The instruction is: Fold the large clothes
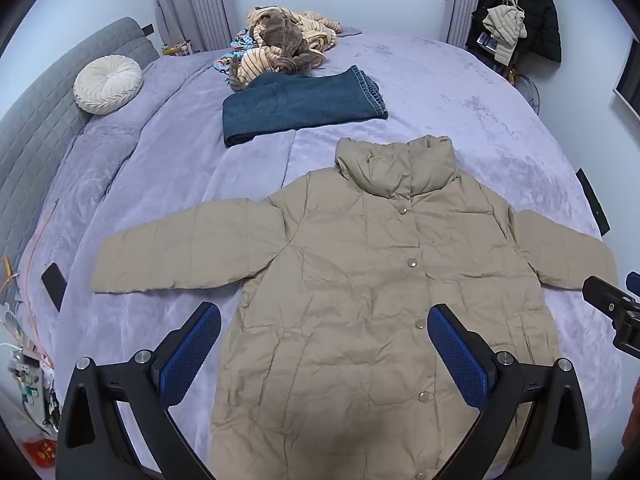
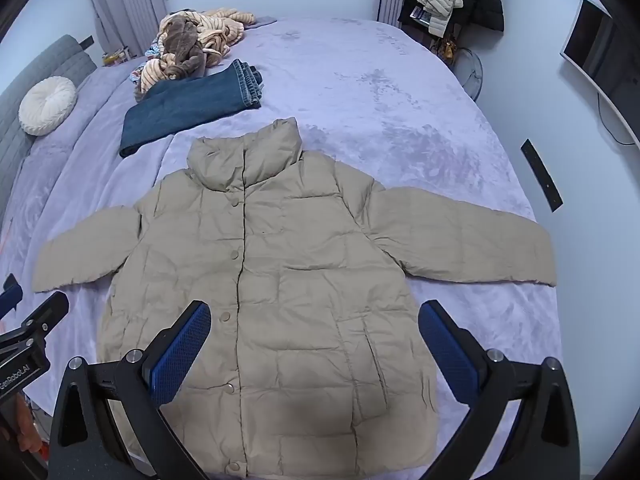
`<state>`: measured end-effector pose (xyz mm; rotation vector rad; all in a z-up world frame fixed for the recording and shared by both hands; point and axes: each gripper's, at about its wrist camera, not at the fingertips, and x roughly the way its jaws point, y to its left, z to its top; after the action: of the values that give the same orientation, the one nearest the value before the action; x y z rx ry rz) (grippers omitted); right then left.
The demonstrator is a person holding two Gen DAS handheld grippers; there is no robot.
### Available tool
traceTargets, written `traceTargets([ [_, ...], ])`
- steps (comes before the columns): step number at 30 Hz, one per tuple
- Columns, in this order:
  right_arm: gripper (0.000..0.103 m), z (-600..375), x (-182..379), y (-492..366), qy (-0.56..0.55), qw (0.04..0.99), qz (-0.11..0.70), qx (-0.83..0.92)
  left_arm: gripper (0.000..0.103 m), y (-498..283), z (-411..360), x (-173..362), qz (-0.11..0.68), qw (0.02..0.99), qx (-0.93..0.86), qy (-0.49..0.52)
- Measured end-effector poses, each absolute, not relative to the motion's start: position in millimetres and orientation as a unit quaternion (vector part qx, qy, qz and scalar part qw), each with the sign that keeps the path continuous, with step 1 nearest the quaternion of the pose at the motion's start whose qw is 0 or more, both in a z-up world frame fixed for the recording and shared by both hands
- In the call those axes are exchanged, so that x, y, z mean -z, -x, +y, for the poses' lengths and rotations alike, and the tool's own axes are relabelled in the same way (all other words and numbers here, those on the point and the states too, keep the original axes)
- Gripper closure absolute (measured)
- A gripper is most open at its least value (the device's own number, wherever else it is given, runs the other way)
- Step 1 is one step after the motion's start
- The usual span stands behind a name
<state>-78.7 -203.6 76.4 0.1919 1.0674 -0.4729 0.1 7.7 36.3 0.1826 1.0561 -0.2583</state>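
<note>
Across most of both wrist views: bed (image 1: pixel 460 92) under a lavender plush cover, grey padded headboard (image 1: pixel 44 112) at upper left.

Beige puffer jacket (image 1: pixel 360 280) lies flat at centre frame, front side up, snapped closed, collar toward the top of the frame, hem toward the bottom edge. Both sleeves spread outward to left and right. Fabric creased but not bunched. Nothing folded yet.

Folded blue jeans (image 1: pixel 304 106) above the jacket's collar, apart from it. Heap of striped tan and brown fleece clothes (image 1: pixel 280 40) at top centre, touching the far side of the jeans. Round cream cushion (image 1: pixel 108 84) at upper left, against the headboard. Dark coats on a rack (image 1: pixel 516 16) at upper right.

Left gripper (image 1: pixel 324 328): lower part of its own view, pitched steeply down over the jacket's lower left half. Blue pads (image 1: pixel 192 356) spread to full width, nothing between them but open air above the cloth. No contact with the jacket visible. Holds nothing. Its tip also shows at the lower left edge of the right wrist view.

Right gripper (image 2: pixel 314 328): same steep downward pitch, over the jacket's lower right half, beside the snap line. Blue pads (image 2: pixel 180 352) likewise wide apart, empty. Its black tip shows at the right edge of the left wrist view, so the two tools hang side by side, near each other, above the hem end.
</note>
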Motion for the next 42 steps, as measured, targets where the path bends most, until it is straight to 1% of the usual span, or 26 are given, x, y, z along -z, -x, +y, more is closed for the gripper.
traceTargets([
  [42,0.000,-206.2,-77.0,77.0,-0.089,0.831,0.501,0.222,0.000,-0.9,10.0,-37.3,0.502,0.851,0.123,-0.088],
])
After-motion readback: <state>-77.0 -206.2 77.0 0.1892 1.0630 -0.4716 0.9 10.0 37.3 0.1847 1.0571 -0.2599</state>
